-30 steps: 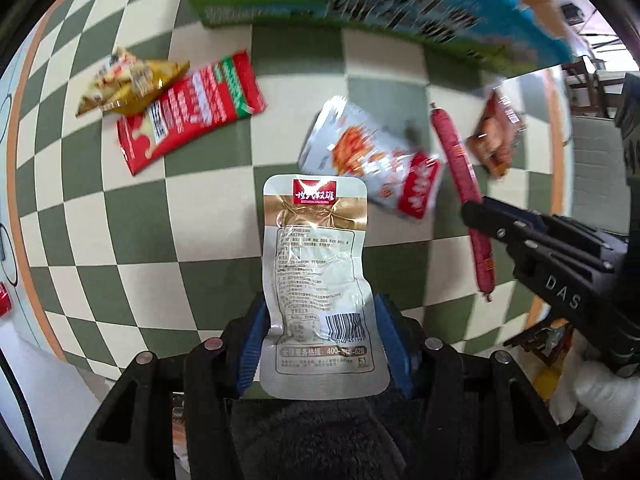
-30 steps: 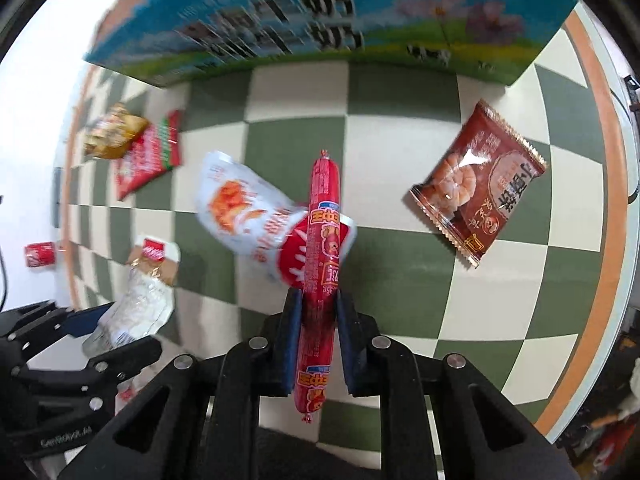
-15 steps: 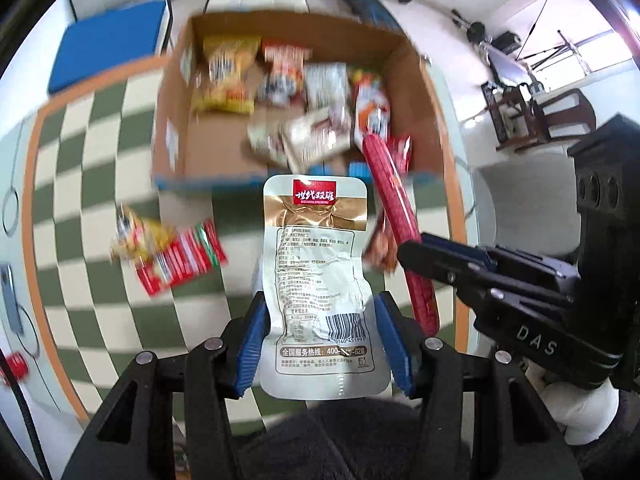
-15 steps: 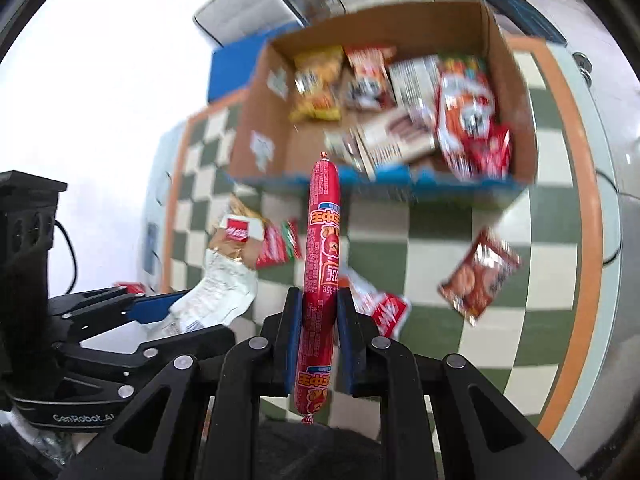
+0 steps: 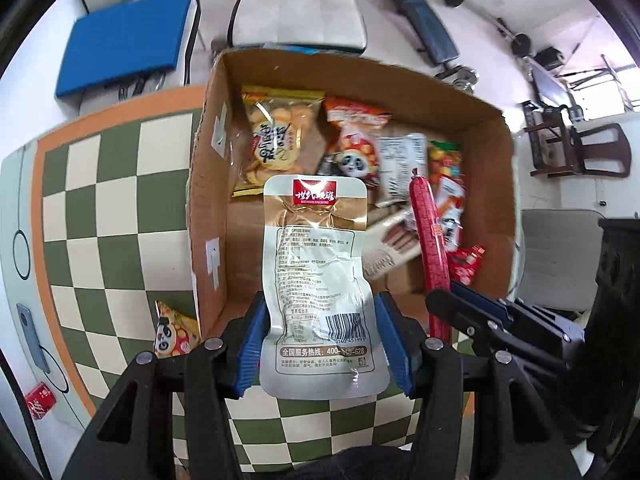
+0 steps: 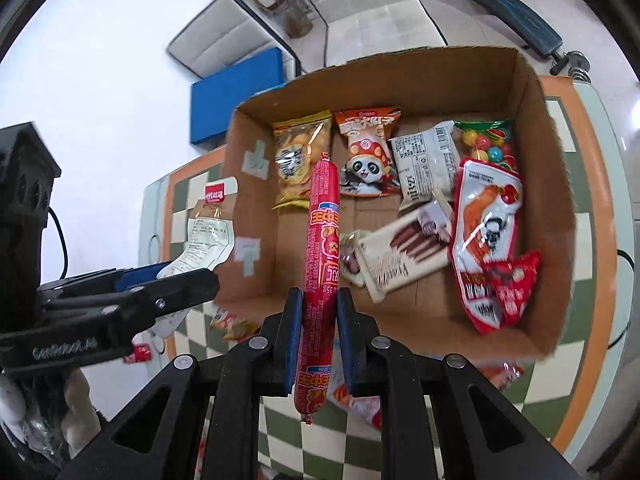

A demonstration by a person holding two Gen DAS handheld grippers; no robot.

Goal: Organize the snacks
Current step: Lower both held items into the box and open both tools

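Gripping pouch (image 5: 318,280) and sausage (image 6: 322,264) above the box (image 6: 560,216).

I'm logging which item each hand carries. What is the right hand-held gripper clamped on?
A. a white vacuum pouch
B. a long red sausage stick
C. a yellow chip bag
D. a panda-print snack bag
B: in the right wrist view the right hand-held gripper has its blue pads pressed on the red sausage stick, above the cardboard box; the white vacuum pouch sits in the left hand-held gripper.
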